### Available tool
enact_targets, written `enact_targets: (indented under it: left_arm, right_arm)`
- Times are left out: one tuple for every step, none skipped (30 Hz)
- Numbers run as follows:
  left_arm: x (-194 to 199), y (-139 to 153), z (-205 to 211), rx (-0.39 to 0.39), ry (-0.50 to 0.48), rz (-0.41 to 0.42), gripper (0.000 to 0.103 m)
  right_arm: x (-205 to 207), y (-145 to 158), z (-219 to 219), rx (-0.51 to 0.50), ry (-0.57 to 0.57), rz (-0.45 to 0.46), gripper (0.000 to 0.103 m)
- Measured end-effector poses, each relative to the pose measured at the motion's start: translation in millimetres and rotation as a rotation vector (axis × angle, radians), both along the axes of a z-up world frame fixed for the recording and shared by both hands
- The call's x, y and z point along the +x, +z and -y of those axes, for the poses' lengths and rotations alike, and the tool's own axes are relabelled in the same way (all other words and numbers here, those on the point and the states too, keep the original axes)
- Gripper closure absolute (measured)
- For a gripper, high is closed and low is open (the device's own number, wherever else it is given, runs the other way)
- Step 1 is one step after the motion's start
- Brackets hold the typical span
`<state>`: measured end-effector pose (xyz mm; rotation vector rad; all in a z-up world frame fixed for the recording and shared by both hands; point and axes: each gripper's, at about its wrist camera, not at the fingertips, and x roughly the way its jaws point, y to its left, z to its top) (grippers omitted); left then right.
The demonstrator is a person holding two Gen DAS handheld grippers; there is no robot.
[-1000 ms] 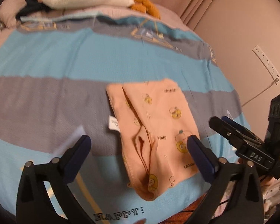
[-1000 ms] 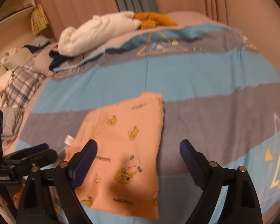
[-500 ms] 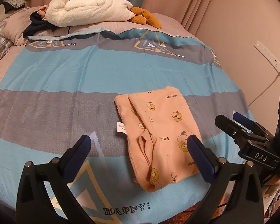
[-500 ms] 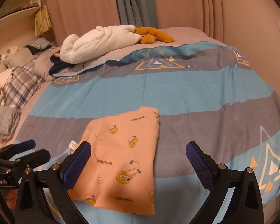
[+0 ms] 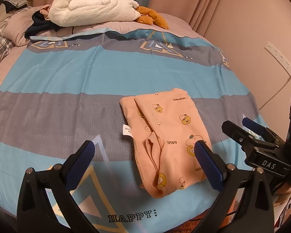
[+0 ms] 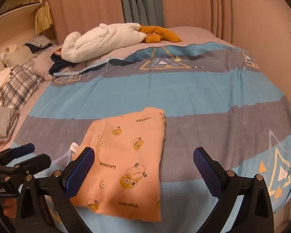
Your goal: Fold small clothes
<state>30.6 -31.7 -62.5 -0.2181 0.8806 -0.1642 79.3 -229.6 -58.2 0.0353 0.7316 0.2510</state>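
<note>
Peach folded garment [image 6: 126,155]: 1; 2 grippers, left [image 5: 145,161], right [image 6: 143,165], wide apart, empty.

Your peach cotton baby garment with yellow cartoon prints [image 5: 165,134] [image 6: 126,155] lies folded flat in a rough rectangle on the striped bed cover, white label sticking out at one edge; near end possibly bunched.

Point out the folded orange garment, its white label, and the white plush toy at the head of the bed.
Folded orange garment [image 6: 126,155]: right wrist view, middle of its top layer.
White label [image 5: 126,130]: left wrist view, centre of the tag at the garment's left edge.
White plush toy [image 6: 104,40]: right wrist view, middle of its body.
</note>
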Motion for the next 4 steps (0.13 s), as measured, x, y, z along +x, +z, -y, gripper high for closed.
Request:
enact_targets:
  left_arm:
    - [-0.1, -0.1, 0.0, -0.001, 0.001, 0.0, 0.0]
    - [-0.3, 0.5, -0.4, 0.0, 0.002, 0.001, 0.0]
    - [-0.4, 0.9, -0.7, 0.0, 0.003, 0.002, 0.0]
    - [-0.9, 0.9, -0.5, 0.0, 0.004, 0.003, 0.0]
  right_arm:
    - [-0.2, -0.1, -0.2, -0.003, -0.002, 0.0, 0.002]
    - [-0.6, -0.1, -0.3, -0.006, -0.002, 0.001, 0.002]
    - [-0.9, -0.2, -0.5, -0.007, -0.002, 0.001, 0.002]
    - [-1.1, -0.5, -0.7, -0.008, -0.002, 0.0, 0.002]
